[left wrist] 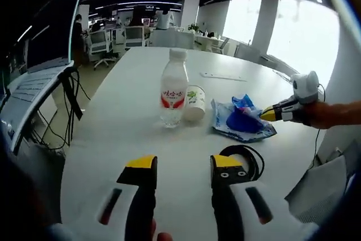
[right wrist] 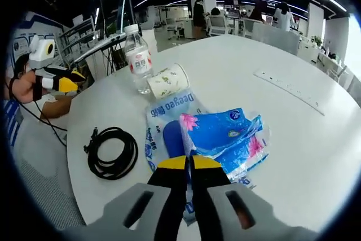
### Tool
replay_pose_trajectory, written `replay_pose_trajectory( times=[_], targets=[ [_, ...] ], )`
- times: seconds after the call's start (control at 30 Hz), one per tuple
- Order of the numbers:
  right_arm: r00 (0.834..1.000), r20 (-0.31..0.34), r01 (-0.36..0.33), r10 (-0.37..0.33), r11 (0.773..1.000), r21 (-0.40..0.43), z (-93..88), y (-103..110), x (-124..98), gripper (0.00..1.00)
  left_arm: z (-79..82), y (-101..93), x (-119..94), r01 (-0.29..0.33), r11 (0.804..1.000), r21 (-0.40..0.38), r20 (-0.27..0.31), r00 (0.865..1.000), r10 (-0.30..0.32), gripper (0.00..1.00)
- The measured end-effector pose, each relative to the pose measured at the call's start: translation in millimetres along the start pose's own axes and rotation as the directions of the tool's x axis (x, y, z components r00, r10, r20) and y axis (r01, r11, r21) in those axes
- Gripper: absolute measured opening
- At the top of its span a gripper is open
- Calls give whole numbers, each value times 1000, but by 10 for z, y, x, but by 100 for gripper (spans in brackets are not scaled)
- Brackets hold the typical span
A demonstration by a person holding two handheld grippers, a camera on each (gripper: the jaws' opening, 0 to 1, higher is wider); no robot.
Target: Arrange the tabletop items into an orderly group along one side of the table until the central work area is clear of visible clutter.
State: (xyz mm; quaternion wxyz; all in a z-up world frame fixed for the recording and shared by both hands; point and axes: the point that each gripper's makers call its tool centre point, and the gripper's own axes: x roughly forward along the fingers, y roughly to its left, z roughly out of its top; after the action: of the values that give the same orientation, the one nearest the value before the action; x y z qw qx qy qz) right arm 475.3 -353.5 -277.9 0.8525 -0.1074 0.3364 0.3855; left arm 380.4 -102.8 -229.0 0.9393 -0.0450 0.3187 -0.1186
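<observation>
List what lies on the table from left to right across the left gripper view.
Water bottle → paper cup lying on its side → blue tissue pack → right gripper coming in at the pack's edge.

On the counter (left wrist: 130, 83), as seen in the left gripper view, the bottle (left wrist: 174, 88) is stood upright with the tipped cup (left wrist: 194, 103) touching it on the right, the tissue pack (left wrist: 241, 119) is laid further right, and the coiled cable (left wrist: 248, 159) is placed nearer, before the pack.
</observation>
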Motion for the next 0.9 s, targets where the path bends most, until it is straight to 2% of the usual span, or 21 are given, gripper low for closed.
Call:
replay_pose_trajectory(
  times=[0.4, 0.67, 0.9],
  targets=[
    [997, 29, 65, -66, 997, 30, 18, -244, -263, 0, 36, 0, -43, 8, 1000, 5, 13, 1000, -8, 38],
    [992, 43, 115, -117, 992, 47, -4, -452, -461, 0, 126, -66, -37, 16, 1000, 13, 31, 999, -17, 38],
    [981, 67, 173, -181, 979, 112, -53, -704, -684, 0, 175, -115, -36, 23, 1000, 20, 38, 999, -23, 38]
  ],
)
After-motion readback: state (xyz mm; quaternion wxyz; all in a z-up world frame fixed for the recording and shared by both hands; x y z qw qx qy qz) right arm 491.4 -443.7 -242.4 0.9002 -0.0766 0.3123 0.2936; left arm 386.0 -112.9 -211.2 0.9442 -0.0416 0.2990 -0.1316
